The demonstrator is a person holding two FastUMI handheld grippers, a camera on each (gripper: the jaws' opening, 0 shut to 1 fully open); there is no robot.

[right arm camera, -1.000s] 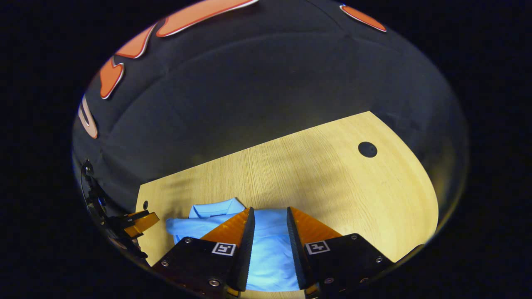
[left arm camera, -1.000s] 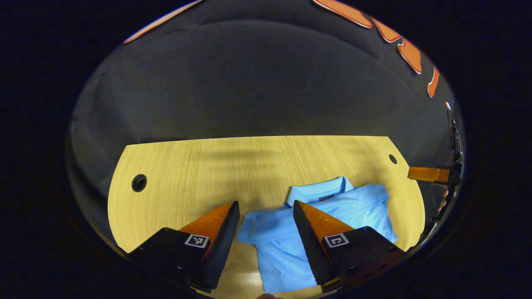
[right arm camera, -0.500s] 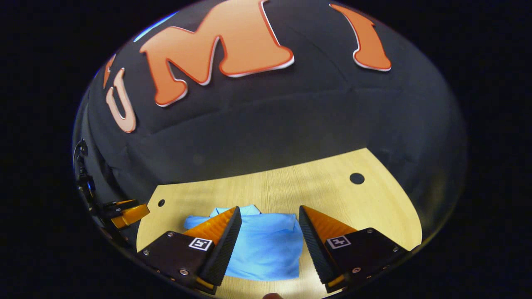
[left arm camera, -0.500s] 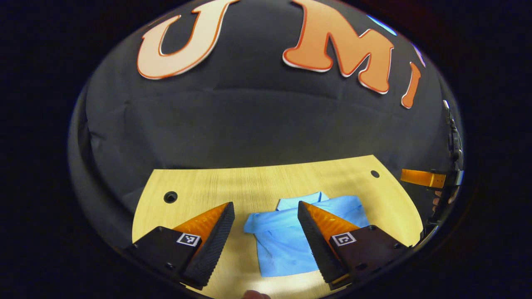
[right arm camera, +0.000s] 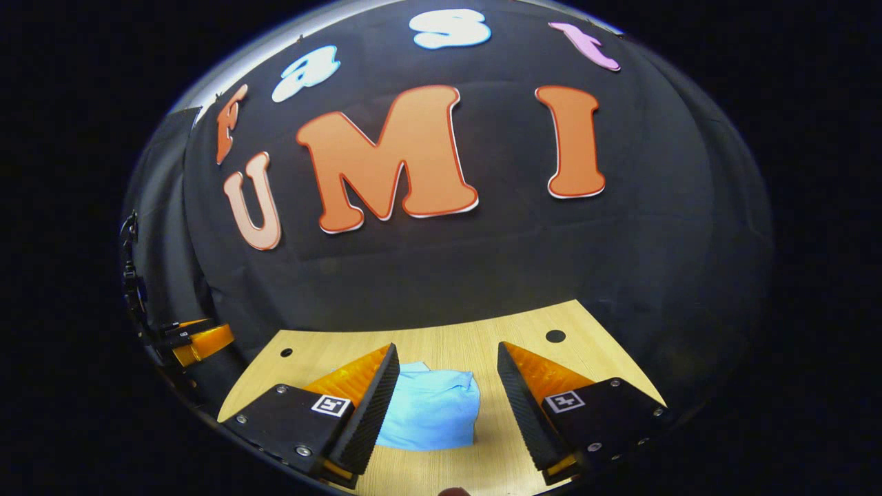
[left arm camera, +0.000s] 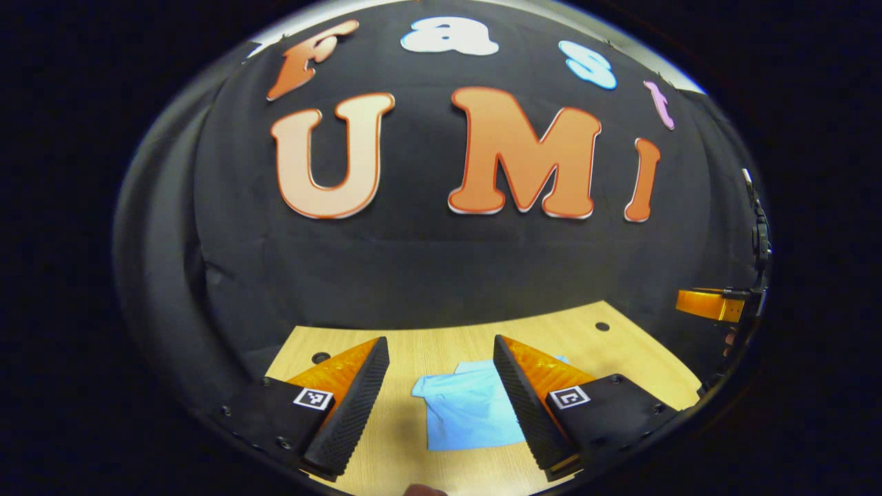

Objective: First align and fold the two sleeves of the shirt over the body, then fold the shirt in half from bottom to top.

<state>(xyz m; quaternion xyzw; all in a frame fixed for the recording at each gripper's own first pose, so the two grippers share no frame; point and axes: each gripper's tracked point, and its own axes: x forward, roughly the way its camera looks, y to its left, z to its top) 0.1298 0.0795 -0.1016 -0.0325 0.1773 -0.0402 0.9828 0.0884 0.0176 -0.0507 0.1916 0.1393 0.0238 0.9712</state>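
In the left gripper view, a round hole is seen in the wooden table near its left corner, just beyond the left finger. The left gripper is held above the table with its fingers spread wide apart, and nothing is pinched between them. Between and beyond those fingers, the light blue shirt is seen lying flat on the table as a folded bundle, partly hidden by the right finger. A second hole is found near the table's far right corner, and the other gripper is glimpsed at the right edge, off the table. In the right gripper view, that left gripper is seen at the far left, beside the table's edge. A small hole is shown near the left corner. The right gripper is likewise held with its fingers spread and empty, well apart from the cloth. The shirt is framed between them, compact and roughly square, with its left part covered by the left finger. A larger hole is seen toward the right.
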